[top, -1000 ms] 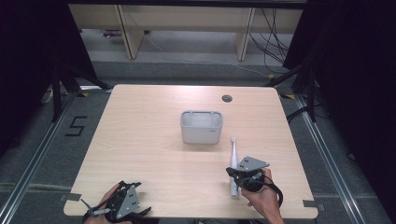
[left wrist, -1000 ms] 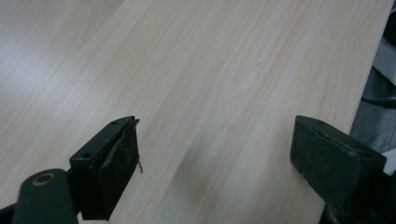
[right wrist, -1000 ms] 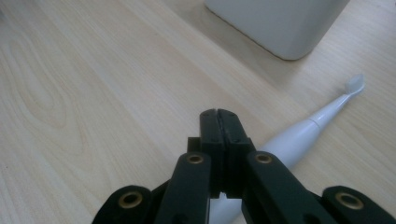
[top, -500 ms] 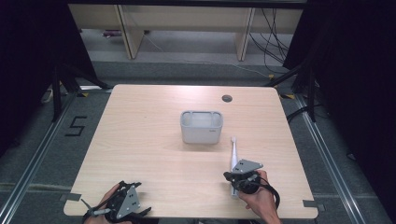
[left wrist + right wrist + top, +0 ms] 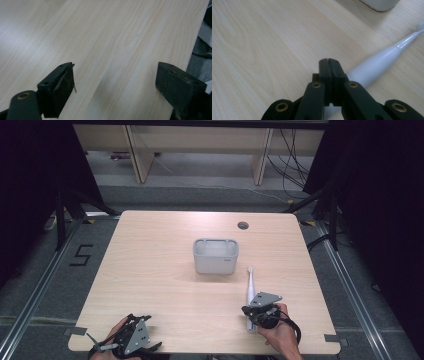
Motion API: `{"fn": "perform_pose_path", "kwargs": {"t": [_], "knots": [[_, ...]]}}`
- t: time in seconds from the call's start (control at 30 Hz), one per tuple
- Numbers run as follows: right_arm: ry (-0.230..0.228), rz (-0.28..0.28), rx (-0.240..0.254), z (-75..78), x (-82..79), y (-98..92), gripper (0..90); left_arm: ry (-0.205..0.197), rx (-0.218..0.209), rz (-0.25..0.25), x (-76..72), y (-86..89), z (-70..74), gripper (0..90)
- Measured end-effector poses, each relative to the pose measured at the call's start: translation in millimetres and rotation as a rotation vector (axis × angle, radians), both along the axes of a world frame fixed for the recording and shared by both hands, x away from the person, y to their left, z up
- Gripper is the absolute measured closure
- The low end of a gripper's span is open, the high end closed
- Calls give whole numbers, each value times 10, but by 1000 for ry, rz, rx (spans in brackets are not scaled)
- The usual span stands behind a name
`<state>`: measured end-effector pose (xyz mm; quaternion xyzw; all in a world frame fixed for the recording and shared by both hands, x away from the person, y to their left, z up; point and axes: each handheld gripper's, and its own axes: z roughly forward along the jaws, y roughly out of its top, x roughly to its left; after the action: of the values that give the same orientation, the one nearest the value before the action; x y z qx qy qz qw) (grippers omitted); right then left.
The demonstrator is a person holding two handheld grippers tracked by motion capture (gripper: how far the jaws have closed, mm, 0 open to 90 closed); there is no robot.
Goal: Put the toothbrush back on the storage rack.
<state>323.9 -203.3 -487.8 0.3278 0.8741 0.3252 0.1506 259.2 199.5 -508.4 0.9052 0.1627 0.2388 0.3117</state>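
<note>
White smooth tapered toothbrush (image 5: pixel 249 292), woodgrain table (image 5: pixel 150 270).

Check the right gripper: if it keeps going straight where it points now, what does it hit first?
Probably bare table. The right gripper, jaws shut, points down at the wood just ahead; the white toothbrush lies beside and under it, angling right, off that line. Depth is uncertain.

Toothbrush (image 5: pixel 377 62) base hidden behind right claw (image 5: pixel 329 61)
</note>
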Motion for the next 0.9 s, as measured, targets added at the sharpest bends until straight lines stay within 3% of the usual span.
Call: {"fn": "perform_pose_path", "kwargs": {"t": [0.27,0.3,0.4,0.43,0.47,0.5,0.6,0.63,0.87,0.9], "knots": [[-1,4,-4,-8,5,-72,900,-13,1,10,3,-3,-4,150],[25,-19,-2,-4,-14,-85,900,-14,2,8,2,-2,-3,150],[7,-11,-2,-11,-1,-116,900,-14,2,9,3,-2,-4,150],[30,-22,-2,-6,-7,-134,899,-1,2,0,2,1,4,150],[-2,-21,10,-27,0,-143,899,-5,1,1,4,0,1,150],[17,-17,3,-11,0,-162,899,-5,1,1,4,0,1,150],[-1,-35,8,-19,-6,-189,899,-12,2,8,1,-3,-4,150],[33,-36,2,-4,-16,-202,899,-10,3,6,2,-2,-2,150],[37,-53,10,-11,-20,-320,898,0,0,0,-1,0,1,150],[58,-66,4,2,-33,-330,898,0,-1,0,-2,0,1,150]]}}
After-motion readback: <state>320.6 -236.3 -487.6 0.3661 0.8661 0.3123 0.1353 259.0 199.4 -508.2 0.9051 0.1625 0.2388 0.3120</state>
